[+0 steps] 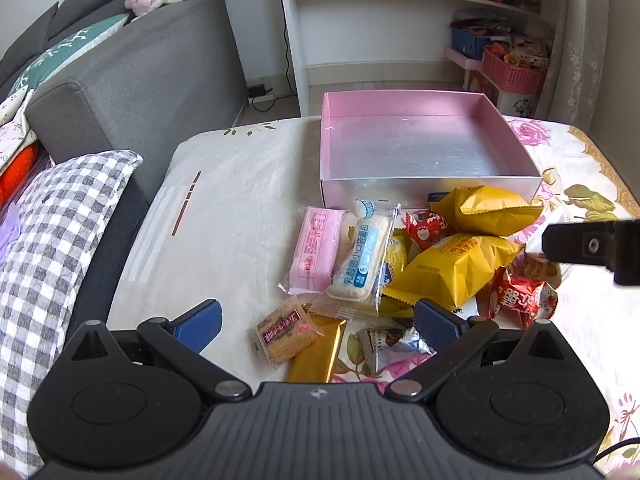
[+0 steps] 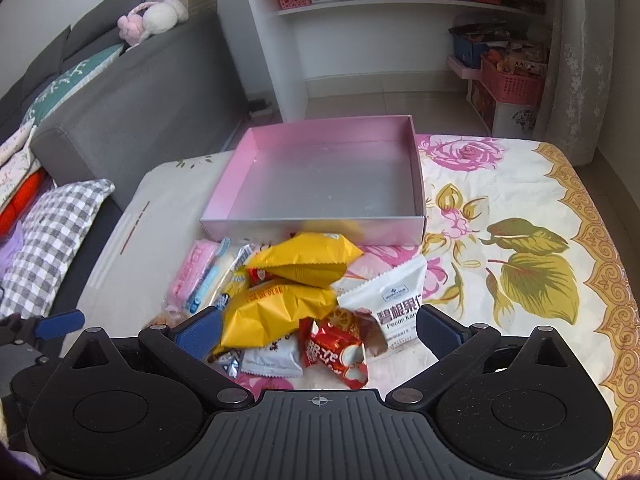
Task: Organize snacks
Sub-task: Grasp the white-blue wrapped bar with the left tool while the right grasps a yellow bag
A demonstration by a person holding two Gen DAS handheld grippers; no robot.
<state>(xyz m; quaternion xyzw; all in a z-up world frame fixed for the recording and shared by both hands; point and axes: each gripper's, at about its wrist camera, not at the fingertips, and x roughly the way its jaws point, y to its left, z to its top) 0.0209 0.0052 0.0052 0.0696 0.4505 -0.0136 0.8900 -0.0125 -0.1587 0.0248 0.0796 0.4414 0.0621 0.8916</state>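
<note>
A pink-walled, silver-bottomed box [image 1: 432, 186] [image 2: 320, 234] stands empty on the table, with a heap of snack packets in front of it. Two yellow bags [image 1: 456, 268] [image 2: 280, 312], a pink packet [image 1: 316, 252], a white-and-blue bread packet [image 1: 364, 260], red packets [image 1: 516, 296] [image 2: 340, 352] and a white pecan packet [image 2: 392, 304] lie there. My left gripper [image 1: 318, 324] is open above a biscuit packet [image 1: 286, 334] and a gold bar [image 1: 318, 354]. My right gripper [image 2: 318, 330] is open over the red packet and the lower yellow bag.
A floral cloth [image 2: 520, 264] covers the table. A grey sofa [image 1: 132, 76] with a checked pillow [image 1: 52, 240] sits left. White shelves [image 1: 380, 8] and a pink basket [image 1: 512, 72] stand behind. The right gripper's finger [image 1: 584, 244] shows at the right edge of the left wrist view.
</note>
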